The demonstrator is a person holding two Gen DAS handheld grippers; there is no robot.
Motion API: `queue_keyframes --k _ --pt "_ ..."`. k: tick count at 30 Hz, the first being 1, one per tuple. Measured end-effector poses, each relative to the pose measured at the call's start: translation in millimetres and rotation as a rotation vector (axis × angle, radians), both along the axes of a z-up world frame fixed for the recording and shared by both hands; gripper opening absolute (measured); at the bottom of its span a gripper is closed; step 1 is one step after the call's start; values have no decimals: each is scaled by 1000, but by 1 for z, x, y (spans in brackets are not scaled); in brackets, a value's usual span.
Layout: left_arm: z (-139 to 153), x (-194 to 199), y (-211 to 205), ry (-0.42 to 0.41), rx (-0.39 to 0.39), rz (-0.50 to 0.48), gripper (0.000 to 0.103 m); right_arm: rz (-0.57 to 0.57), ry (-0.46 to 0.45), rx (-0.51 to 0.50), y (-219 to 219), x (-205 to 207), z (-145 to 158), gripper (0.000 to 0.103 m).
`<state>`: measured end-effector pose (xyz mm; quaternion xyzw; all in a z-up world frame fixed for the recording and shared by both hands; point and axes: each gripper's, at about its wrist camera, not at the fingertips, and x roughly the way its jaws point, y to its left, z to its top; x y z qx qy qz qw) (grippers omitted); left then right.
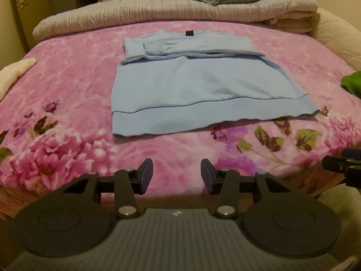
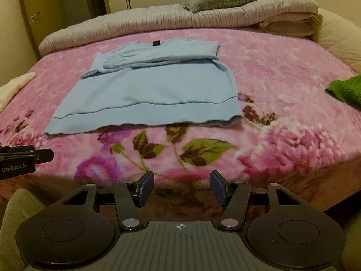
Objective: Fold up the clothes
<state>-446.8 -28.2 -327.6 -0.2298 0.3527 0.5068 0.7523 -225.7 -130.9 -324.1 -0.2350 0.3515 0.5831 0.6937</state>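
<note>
The blue sweater (image 1: 203, 85) lies flat on the pink flowered blanket (image 1: 67, 72), sleeves folded across its chest, ahead of both grippers. The left gripper (image 1: 177, 177) and right gripper (image 2: 181, 188) hang side by side, tilted downward, jaws spread and empty.

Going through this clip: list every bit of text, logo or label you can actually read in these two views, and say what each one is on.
"GenRobot.AI": on the black body of the left gripper, seen at the left edge of the right wrist view.
Small black tag at the neck of the blue sweater: too small to read.
Small white mark on the ribbed housing behind the right gripper: a symbol, not text.
Nothing else is legible.
</note>
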Motion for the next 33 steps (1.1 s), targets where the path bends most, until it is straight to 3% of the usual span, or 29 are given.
queue_keyframes --k 9,14,20,25,29,33 --pt "-11 -5 75 -61 -78 125 42 32 8 -82 66 25 -16 59" --pt "-3 -9 121 -92 -118 119 42 83 45 -109 123 57 -10 58" --pt "-12 -42 131 -189 -156 145 43 32 178 -126 136 102 -1 58" --pt "-27 -77 122 -252 -190 212 40 -36 285 -69 108 125 -14 58" --pt "-24 -100 121 -363 -204 198 41 -81 421 9 81 139 -11 58" --pt "-35 -107 134 -450 -247 212 41 -123 468 30 78 151 -8 58"
